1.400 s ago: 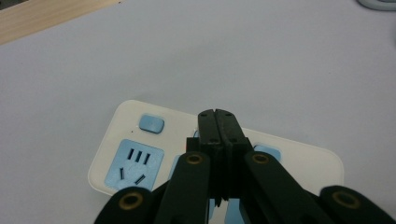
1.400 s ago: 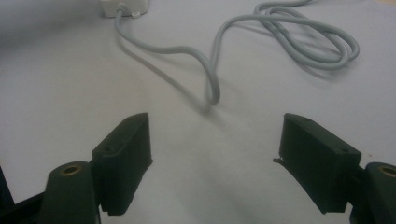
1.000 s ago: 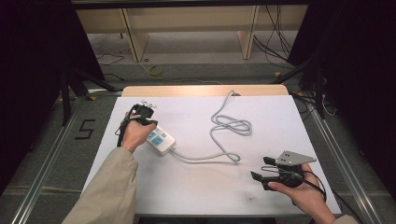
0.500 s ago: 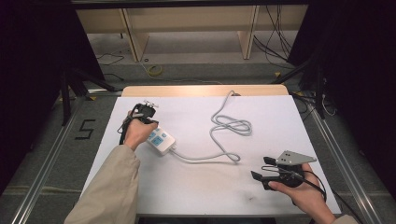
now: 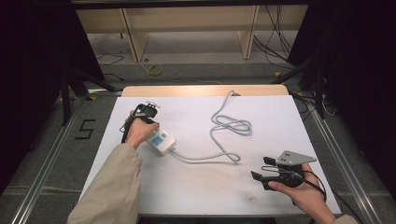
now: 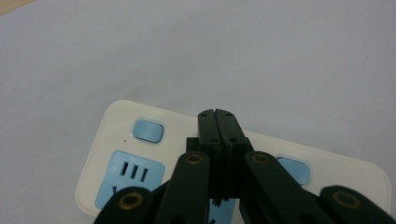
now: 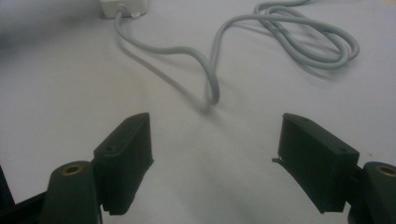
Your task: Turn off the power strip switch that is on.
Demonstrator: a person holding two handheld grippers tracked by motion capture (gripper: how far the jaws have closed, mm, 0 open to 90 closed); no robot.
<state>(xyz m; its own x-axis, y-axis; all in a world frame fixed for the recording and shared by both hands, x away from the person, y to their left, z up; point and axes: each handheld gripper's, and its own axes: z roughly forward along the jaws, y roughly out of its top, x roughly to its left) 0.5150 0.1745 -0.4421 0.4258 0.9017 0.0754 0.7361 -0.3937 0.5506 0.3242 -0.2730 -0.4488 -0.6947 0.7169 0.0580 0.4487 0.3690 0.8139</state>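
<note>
Left gripper view: closed left claw (image 6: 215, 114) over power strip (image 6: 140, 135).

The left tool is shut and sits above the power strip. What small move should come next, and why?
Probably lower the left tool a little onto the power strip. Its jaws are shut together, its tip lies between the two blue buttons, and the nearer button may be its aim. The right tool is open, apart from the grey cord, so it can wait.

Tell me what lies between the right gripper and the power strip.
In the high view, bare white table and the strip's grey cable lie between the right gripper and the power strip.
</note>
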